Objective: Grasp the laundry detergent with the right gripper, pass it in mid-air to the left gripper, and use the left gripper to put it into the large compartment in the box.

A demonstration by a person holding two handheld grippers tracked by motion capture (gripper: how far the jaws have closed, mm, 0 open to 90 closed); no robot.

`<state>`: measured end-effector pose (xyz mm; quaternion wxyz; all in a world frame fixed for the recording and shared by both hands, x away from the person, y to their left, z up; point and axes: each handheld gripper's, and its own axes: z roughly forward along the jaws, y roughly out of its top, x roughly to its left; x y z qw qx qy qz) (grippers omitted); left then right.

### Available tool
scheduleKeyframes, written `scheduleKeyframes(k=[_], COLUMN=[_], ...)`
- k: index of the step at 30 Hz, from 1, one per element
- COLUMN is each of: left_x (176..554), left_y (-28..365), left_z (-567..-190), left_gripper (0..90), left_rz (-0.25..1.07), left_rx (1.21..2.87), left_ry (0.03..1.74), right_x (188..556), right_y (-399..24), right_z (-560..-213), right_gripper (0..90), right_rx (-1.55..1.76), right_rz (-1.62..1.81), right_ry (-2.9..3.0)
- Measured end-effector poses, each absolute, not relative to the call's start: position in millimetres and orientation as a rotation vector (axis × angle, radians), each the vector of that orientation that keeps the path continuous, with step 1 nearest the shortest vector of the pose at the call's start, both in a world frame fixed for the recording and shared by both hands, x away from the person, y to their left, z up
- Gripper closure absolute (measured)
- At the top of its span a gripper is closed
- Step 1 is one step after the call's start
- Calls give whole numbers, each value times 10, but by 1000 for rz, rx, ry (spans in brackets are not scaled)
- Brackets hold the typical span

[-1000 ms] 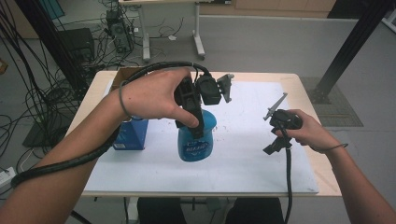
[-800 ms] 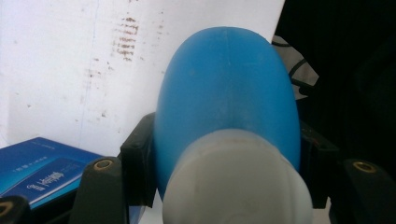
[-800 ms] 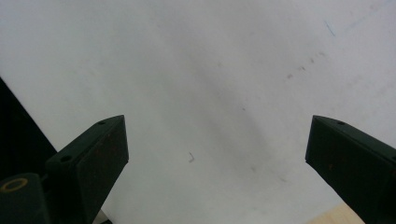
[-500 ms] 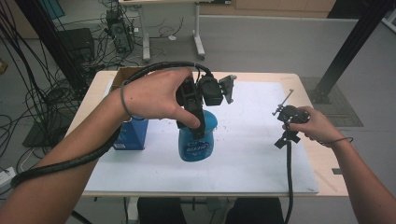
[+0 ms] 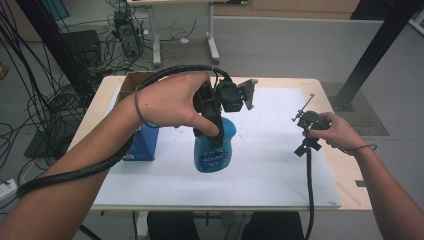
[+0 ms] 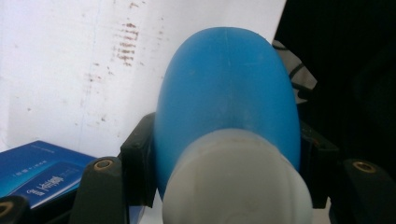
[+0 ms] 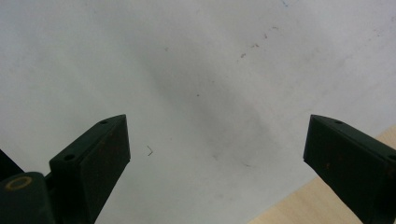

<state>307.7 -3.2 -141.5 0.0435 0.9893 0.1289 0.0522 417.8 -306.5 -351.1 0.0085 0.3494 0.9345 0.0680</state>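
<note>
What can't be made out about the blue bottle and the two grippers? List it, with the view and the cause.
- Blue bottle: label print too small in the high view; base hidden behind its own body in the left gripper view.
- Left gripper: jaws covered by the hand in the high view.
- Right gripper: jaw bases cut off by the frame's bottom edge.

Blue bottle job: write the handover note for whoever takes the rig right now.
Left gripper: shut on the blue bottle, jaws on either side of its body just below the white cap.
Right gripper: open, nothing between the jaws, over the white sheet near its right edge.
Blue box lies left of the bottle.
Done: bottle gripped.
Left: probably work the cap with the right gripper.
</note>
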Motion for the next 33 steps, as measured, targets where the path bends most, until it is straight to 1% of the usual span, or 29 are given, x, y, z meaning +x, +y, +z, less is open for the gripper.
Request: scheduleKeyframes(k=[3, 6, 9, 14, 22, 26, 29, 33], left_x=[3121, 3163, 3232, 3334, 3461, 3535, 3583, 3649], left_y=[-36, -36, -25, -14, 48, 104, 138, 209], left_z=[-1376, -1321, -1250, -1112, -884, -791, -702, -568], left_gripper=[379, 379, 379, 378, 379, 378, 379, 379], left_rz=[171, 190, 205, 276, 261, 223, 221, 216], left_rx=[3009, 2990, 2976, 2939, 2885, 2824, 2806, 2769], left_ry=[406, 451, 535, 661, 836, 969, 1047, 1118], right_x=[4190, 4197, 4208, 4215, 4228, 4231, 4230, 4230], right_y=[-3059, -3056, -3052, -3032, -3010, -3010, -2997, -2989], right_z=[-3526, -3536, -3540, -3553, -3563, -3566, -3568, -3568], right_gripper=[72, 73, 75, 76, 74, 74, 74, 74], right_rx=[1091, 1090, 1091, 1097, 1086, 1093, 1090, 1085], right_rz=[213, 221, 216, 217, 218, 218, 221, 227], right_ry=[2922, 2929, 2926, 2929, 2930, 2931, 2932, 2933])
